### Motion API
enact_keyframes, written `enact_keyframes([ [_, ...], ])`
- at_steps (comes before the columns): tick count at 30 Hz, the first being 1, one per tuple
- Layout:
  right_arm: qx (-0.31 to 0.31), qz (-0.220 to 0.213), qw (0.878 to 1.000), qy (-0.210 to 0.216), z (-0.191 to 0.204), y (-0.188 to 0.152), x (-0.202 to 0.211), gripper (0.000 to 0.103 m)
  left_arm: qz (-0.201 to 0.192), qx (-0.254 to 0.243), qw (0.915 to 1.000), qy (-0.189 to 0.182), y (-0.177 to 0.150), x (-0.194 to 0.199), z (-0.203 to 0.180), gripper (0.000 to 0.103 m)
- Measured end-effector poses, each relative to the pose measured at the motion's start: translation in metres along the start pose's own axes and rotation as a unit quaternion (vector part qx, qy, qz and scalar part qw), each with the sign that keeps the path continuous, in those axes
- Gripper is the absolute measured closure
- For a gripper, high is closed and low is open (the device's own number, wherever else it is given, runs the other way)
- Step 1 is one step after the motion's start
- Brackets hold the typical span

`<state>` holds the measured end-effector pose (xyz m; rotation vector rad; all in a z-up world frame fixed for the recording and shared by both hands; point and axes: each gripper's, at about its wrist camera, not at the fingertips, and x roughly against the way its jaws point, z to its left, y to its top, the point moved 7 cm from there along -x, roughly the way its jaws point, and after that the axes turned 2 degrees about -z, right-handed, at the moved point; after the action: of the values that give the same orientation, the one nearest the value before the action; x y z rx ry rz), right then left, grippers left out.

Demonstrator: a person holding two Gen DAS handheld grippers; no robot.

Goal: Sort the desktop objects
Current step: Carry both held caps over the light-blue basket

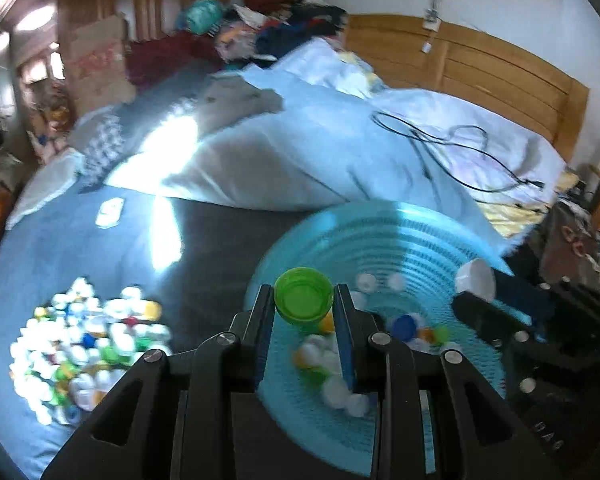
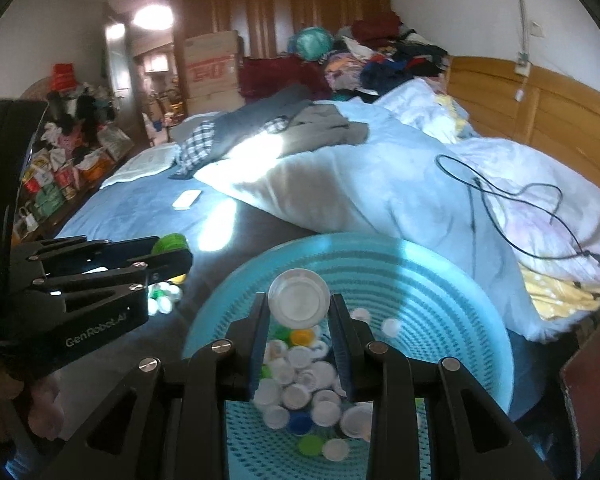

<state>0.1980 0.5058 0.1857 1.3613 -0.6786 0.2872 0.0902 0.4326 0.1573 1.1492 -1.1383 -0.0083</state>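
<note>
Green cap (image 1: pixel 303 295): pinched between the fingers of the left gripper (image 1: pixel 303 300), open side toward the camera, held above the near-left part of the blue basket (image 1: pixel 380 232). In the right wrist view the same cap (image 2: pixel 169 243) shows at the tip of the left gripper (image 2: pixel 168 254), left of the basket rim.

White cap (image 2: pixel 299 298): pinched by the right gripper (image 2: pixel 299 304), held over the basket (image 2: pixel 440 280) interior. In the left wrist view this cap (image 1: pixel 476 280) sits at the tip of the right gripper (image 1: pixel 470 294), over the basket's right side.

Basket contents: loose caps (image 2: pixel 304 396), mostly white, with some blue, green and yellow, gathered at the bottom.

Unsorted pile of caps (image 1: pixel 88 348): lies on the blue bed sheet (image 1: pixel 60 240), left of the basket and apart from it.

Surroundings: a pale quilt (image 1: pixel 300 168) lies behind the basket with a black cable (image 1: pixel 452 144) across it; a small white object (image 1: pixel 110 211) rests on the sheet; a wooden headboard (image 1: pixel 500 76) stands at the right; clothes (image 2: pixel 380 56) are heaped at the far end of the bed.
</note>
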Motion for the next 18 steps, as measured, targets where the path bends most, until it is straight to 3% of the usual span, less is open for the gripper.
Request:
enact_keyframes([
  [7, -0.023, 0.013, 1.0, -0.01, -0.026, -0.008, -0.004, 0.071, 0.025, -0.014, 0.9992, -0.028, -0.001, -0.012, -0.024, 0.078],
  [18, -0.031, 0.023, 0.999, -0.005, -0.03, -0.02, -0.01, 0.071, 0.046, -0.012, 0.9986, -0.022, -0.008, -0.028, -0.024, 0.078],
])
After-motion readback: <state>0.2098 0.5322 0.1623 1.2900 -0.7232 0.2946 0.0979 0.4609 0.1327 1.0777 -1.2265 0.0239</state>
